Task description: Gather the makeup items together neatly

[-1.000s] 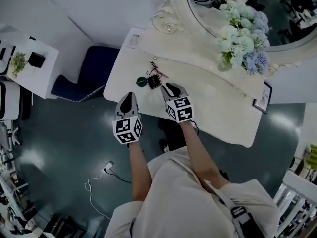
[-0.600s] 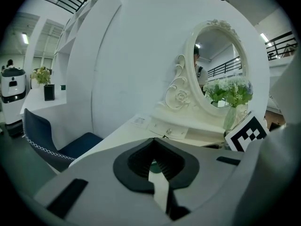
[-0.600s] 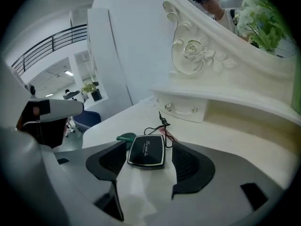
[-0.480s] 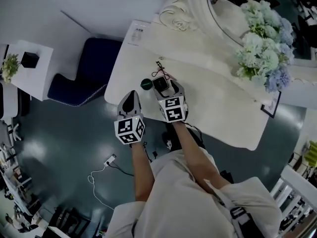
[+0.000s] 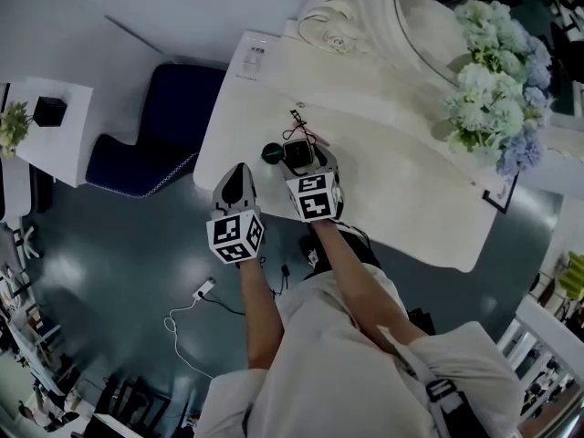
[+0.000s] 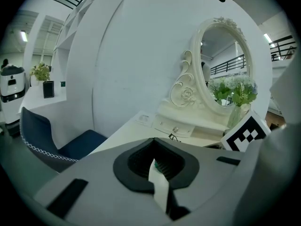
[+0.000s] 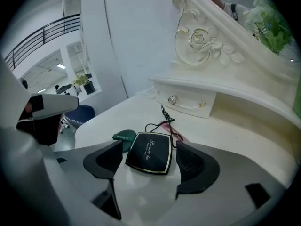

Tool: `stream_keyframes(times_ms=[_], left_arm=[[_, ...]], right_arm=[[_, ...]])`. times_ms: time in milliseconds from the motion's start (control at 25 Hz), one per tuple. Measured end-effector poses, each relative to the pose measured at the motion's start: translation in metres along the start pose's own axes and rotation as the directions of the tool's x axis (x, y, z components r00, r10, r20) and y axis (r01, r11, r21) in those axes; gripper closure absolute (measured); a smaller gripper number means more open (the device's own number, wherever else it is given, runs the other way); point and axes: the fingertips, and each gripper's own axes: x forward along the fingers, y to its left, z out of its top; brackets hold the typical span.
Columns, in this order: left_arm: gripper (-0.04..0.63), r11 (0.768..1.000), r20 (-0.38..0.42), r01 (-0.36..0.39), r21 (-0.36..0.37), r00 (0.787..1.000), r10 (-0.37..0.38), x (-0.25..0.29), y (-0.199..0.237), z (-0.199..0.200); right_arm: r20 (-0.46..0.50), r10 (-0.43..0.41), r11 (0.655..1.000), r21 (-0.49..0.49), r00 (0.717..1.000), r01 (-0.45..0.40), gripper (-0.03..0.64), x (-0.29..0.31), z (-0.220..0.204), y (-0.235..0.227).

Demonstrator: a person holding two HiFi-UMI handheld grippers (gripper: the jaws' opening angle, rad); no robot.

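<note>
Black compact [image 7: 149,152], gold-edged, square, lying flat

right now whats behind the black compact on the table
A thin black looped cord lies just behind the black compact, over something pink that the compact's far corner partly covers. Further back stands the mirror base with its small drawer.

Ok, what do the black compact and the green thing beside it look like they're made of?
The compact looks like hard plastic: a glossy black lid that catches the light, with a thin gold-looking rim and printed script. The green thing is matte dark green and rounded, with no shine. It may be a soft puff or a matte plastic lid; I can't tell which.
</note>
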Motion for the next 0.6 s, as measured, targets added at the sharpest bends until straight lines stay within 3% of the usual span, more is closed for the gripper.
stream_keyframes(times_ms=[200,600], left_arm=[[0.581,1.0,-0.018,0.006,0.003,1.0,-0.006,0.003,-0.001,0.007],[0.581,1.0,-0.024,0.011,0.0,1.0,-0.011,0.005,-0.005,0.012]], right_arm=[[-0.089,-0.059,0.997,-0.045,0.994,0.055,0.279,0.009,-0.016,0.001],[-0.077,-0.091,0.995,-0.038,0.993,0.088,0.282,0.009,-0.018,-0.005]])
